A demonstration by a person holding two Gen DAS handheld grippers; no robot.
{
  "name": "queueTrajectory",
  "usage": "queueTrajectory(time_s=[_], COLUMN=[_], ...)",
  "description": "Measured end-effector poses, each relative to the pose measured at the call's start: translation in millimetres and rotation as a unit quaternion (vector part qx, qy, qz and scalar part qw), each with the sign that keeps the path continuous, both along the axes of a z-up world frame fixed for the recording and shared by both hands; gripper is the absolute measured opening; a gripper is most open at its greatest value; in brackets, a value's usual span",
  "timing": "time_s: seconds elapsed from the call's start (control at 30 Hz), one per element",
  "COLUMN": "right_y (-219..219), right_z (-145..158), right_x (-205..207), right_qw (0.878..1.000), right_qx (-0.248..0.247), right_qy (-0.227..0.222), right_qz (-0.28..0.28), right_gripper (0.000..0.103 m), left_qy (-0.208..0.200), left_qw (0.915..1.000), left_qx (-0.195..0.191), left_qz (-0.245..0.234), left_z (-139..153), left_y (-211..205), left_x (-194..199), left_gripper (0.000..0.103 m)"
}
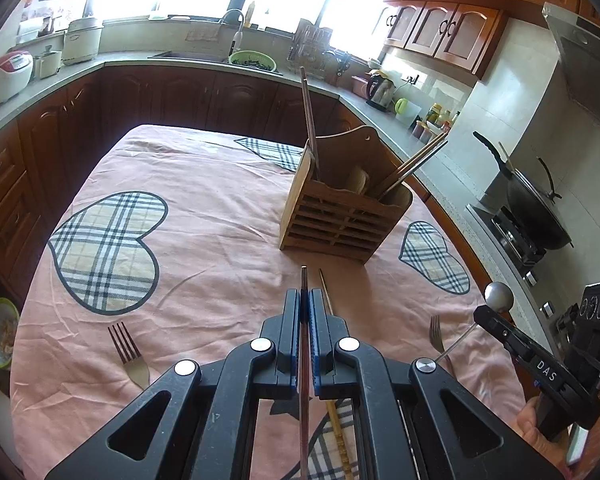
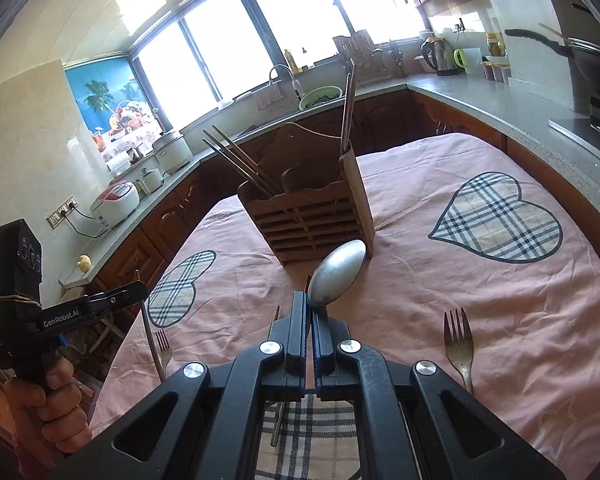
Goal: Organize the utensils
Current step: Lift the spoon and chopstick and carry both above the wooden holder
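Your tabletop (image 1: pixel 204 208) carries a pink cloth with plaid hearts, and toward its far side stands the one wooden utensil holder (image 1: pixel 342 216), slatted at the front and split into compartments. Inside it, two chopsticks (image 1: pixel 309 120) stand nearly upright at one end, and two or three more (image 1: pixel 414 168) lean outward from the other end; you cannot count that leaning group exactly.

Your left hand-held gripper (image 1: pixel 305 300) is closed tight on one dark chopstick (image 1: pixel 304 280), whose tip pokes forward past the pads toward the holder. Your right hand-held gripper (image 2: pixel 312 312) is clamped on the handle of a single metal spoon (image 2: pixel 340 272), with the bowl raised in front of the holder's slats.

Two forks lie flat on the cloth: one (image 1: pixel 130 354) to the left of your left hand-held gripper, the other (image 1: pixel 436 334) to its right, tines pointing away from you. One pale chopstick (image 1: pixel 326 292) lies on the cloth just beside the left hand-held gripper's pads.
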State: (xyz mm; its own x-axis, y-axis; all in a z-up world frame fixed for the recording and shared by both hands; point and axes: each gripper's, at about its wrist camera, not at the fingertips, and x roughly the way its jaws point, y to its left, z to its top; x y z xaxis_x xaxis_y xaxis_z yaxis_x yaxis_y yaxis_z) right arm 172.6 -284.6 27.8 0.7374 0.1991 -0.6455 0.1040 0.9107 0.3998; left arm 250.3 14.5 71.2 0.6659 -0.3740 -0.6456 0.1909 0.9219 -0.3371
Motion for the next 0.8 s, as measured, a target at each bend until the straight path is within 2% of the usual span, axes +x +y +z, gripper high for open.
queueTrajectory(time_s=[0.8], right_y=[-7], right_z=[38], right_x=[4], right_qw=[0.998], right_qx=[-0.023], right_qy=[-0.052], right_qz=[-0.007], right_gripper=[0.002], left_qy=[-0.076], left_qw=[0.9966], left_qx=[-0.032], left_qz=[0.01], left_z=[49], left_y=[24], left_x=[-23], left_gripper=[0.003])
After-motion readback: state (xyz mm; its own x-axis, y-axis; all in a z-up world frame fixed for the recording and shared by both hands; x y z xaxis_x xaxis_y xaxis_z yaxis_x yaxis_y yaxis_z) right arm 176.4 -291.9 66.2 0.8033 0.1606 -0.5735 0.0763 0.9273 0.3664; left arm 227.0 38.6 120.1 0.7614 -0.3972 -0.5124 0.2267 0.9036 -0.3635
